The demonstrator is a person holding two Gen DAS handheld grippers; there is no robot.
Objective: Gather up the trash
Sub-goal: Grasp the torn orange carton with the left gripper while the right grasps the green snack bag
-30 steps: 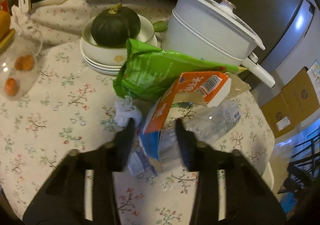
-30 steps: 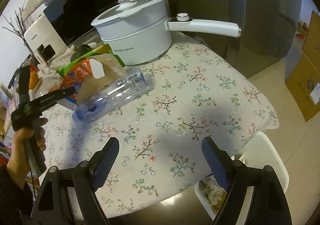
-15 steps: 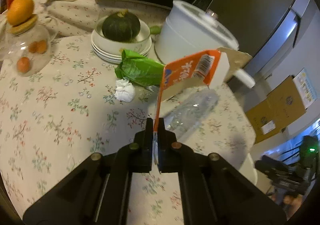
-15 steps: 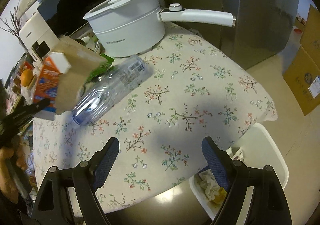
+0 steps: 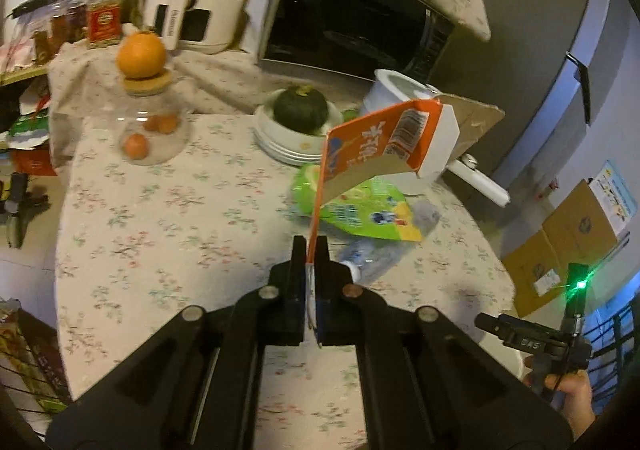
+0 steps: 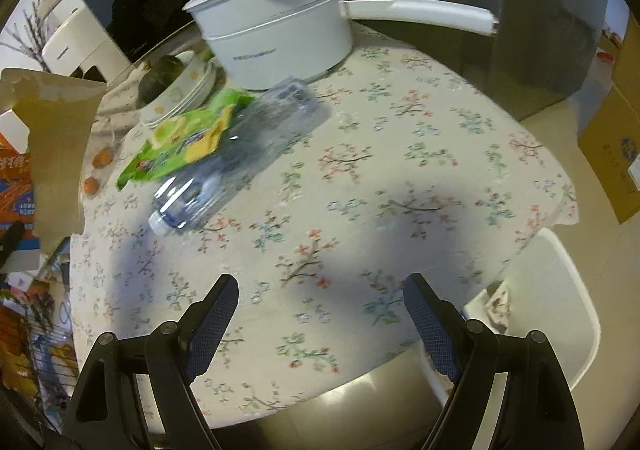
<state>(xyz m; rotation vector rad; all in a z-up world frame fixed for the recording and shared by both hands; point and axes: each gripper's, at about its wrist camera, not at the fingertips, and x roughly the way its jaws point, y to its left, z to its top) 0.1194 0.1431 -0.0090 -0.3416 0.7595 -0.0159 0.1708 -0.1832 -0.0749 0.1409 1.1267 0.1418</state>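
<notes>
Left wrist view: the left gripper is clamped on the bottom edge of a torn orange carton, which hangs in the air above the table, its open flaps splayed. It looks empty, so probably light; the thin card will likely flex and swing from such an edge pinch, and a hold nearer the folded body would be steadier. Under it, toward the table's far right edge, lie a green snack bag and a clear plastic bottle. A white bowl on stacked plates holds a dark squash; a glass jar holds small orange fruits.

Right wrist view: the right gripper hovers over the table's near edge with jaws wide apart and nothing between them. Below that edge stands a white bin holding crumpled paper scraps. The bottle, thin-walled and round, would probably roll and dent; around its middle is the best place to hold it. A lidded white pot stands at the far edge.
</notes>
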